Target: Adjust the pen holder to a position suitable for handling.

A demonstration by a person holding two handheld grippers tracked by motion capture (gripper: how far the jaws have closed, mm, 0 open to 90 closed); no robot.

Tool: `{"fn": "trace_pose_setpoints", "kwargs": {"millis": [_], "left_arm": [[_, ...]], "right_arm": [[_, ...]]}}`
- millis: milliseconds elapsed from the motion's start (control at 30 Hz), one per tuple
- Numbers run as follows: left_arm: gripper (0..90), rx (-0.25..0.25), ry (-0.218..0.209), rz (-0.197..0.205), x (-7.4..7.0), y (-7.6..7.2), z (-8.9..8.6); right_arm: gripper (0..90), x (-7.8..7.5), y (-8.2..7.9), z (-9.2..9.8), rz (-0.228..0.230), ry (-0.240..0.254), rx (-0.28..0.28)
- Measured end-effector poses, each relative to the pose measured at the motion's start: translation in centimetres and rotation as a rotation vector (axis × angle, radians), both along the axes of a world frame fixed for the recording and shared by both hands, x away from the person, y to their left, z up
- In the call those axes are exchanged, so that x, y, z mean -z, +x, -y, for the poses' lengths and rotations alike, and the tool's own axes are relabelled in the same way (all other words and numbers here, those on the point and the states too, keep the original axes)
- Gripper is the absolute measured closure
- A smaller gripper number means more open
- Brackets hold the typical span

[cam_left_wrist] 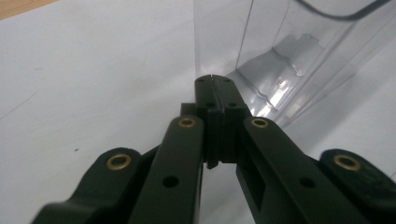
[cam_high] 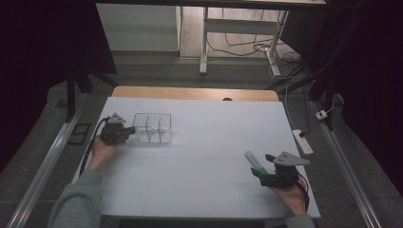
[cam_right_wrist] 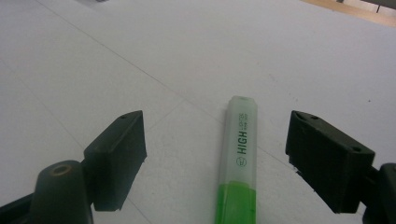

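Green highlighter point(cam_right_wrist: 239, 154) lies flat between your right gripper's point(cam_right_wrist: 215, 149) wide-open jaws, untouched.
Frosted cap, bright green barrel; the print reads "HIGH". Its long axis runs away from that gripper, cap end farthest, at the white table's point(cam_high: 204, 142) right front. Your left gripper point(cam_left_wrist: 212, 84) is closed, empty, tips against the clear organiser point(cam_high: 152, 127).

The high view looks forward and down from above the person's side onto the whole white table point(cam_high: 199, 142). The left gripper view rides low, very close behind its tool point(cam_left_wrist: 215, 81), facing the clear organizer point(cam_left_wrist: 280, 56), which the high view has at 10 o'clock point(cam_high: 153, 128). The right gripper view looks closely down at the highlighter point(cam_right_wrist: 239, 158), at 4 o'clock in the high view point(cam_high: 255, 161).
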State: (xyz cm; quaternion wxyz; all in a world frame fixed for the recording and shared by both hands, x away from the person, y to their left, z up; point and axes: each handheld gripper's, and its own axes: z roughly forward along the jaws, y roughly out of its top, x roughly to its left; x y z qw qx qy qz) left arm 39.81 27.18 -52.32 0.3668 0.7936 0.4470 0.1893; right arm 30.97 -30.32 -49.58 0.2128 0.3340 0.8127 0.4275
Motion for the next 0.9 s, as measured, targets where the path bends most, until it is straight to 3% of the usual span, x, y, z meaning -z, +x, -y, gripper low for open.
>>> {"fn": "trace_pose_setpoints", "kwargs": {"millis": [900], "left_arm": [[89.2,0.073,0.023,-0.011,0.3,1.1,4.9]], "right_arm": [[19.8,0.2,0.0,0.1,-0.003,-0.003,-0.003]]}}
